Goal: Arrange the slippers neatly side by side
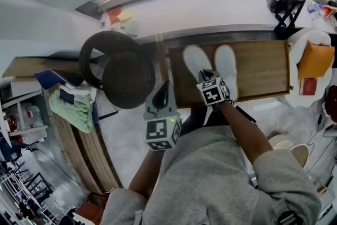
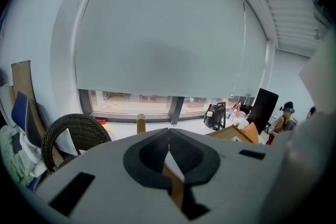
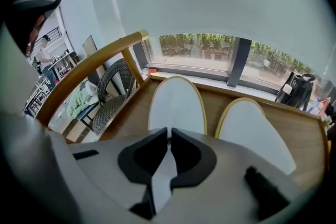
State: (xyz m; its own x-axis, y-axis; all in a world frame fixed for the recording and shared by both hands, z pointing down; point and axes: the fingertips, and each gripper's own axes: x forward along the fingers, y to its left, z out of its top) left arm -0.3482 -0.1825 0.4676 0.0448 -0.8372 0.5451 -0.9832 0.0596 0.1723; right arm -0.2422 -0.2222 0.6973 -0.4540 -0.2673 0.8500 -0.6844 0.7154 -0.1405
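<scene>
Two white slippers with yellow trim lie side by side, toes pointing away, on a wooden tabletop (image 1: 263, 68). The left slipper (image 1: 196, 60) (image 3: 176, 105) and the right slipper (image 1: 226, 68) (image 3: 254, 131) are a small gap apart. My right gripper (image 1: 210, 84) (image 3: 169, 132) sits at the left slipper's heel with its jaws closed on the white heel edge, which shows between them. My left gripper (image 1: 163, 93) (image 2: 169, 131) is held back near the body, off the table's left front corner. It is shut with nothing in it and points toward the window.
A dark wicker chair (image 1: 118, 68) stands left of the table, beside a green cloth (image 1: 71, 108) on a wooden rack. A black bag (image 1: 284, 0) is on the sill behind, and an orange cushion (image 1: 315, 60) lies right of the table.
</scene>
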